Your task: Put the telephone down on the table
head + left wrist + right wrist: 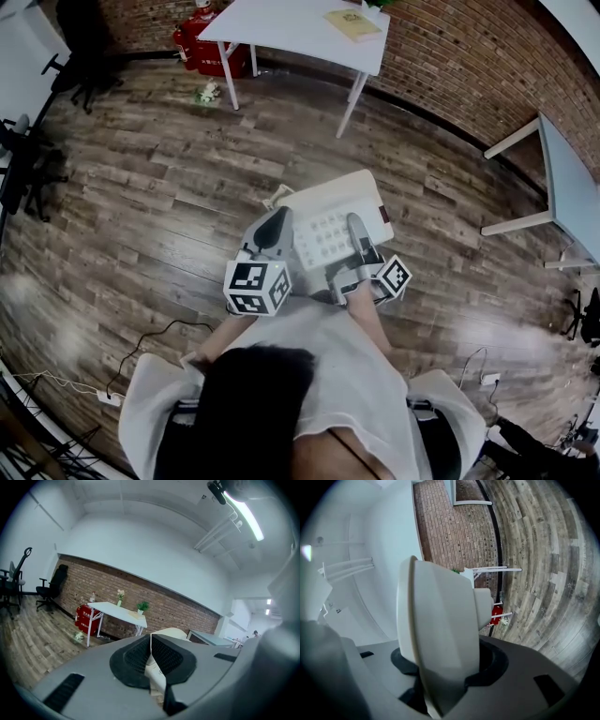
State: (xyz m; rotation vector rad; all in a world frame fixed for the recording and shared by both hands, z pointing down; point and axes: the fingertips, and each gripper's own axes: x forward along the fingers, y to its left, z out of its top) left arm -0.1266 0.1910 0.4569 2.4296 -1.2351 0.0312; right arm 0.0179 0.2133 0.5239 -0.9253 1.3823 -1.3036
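Head view: cream plastic desk telephone (330,223) is held above the wooden plank floor (141,187), with left gripper (274,228) fingers clamped on its thin edge and right gripper (360,240) fingers on its thick side. This looks like the carrying step. The white rectangular table (291,28) is well ahead, so next comes approaching it and lowering the telephone flat.

Under you runs a wooden plank floor (141,187), closed off by a brick wall (450,56). You'll see a red box (202,45) against that wall, black office chairs (84,61) at far left, a yellowish book (352,24) at the top and a second white desk (567,183) on your right. A black cable (150,339) trails to a white power strip (108,397) at lower left.
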